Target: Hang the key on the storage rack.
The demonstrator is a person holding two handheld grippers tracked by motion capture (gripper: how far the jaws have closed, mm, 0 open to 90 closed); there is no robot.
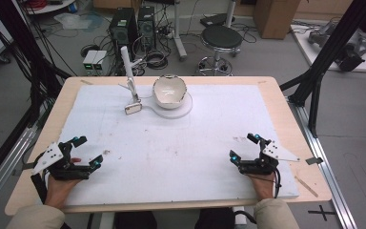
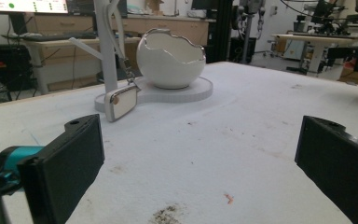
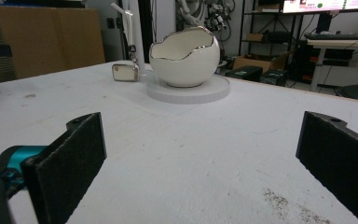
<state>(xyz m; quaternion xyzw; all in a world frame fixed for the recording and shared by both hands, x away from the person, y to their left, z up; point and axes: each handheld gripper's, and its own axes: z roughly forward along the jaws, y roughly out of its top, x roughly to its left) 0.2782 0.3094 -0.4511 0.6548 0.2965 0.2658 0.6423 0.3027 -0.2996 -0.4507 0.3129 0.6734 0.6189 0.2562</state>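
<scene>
- Both tongs rest low at the near edge of the bench: the left tongs at about 8 o'clock, the right tongs at about 4 o'clock, each with its jaws spread wide apart and nothing between them.
- The likely target, a small metal-framed tag on a chain, lies at about 11 o'clock on the white mat, hanging down from a white branch stand. Just to its right sits the egg-shaped bowl on a round white base.
- Judging from the layout, the left tongs have the shorter, clearer path; the right tongs would have to cross past the bowl.
- Come in low and forward from 8 o'clock toward 11, keeping the jaws apart until they straddle the tag's narrow edges.
- The tag looks tilted against the mat and free to swing on its chain, so close gently and squarely; a glancing touch would probably push it away.
- Keep clear of the stand's upright and the bowl's jagged rim, both near the tag.
- Lift upward to slacken the chain before unhooking.
</scene>
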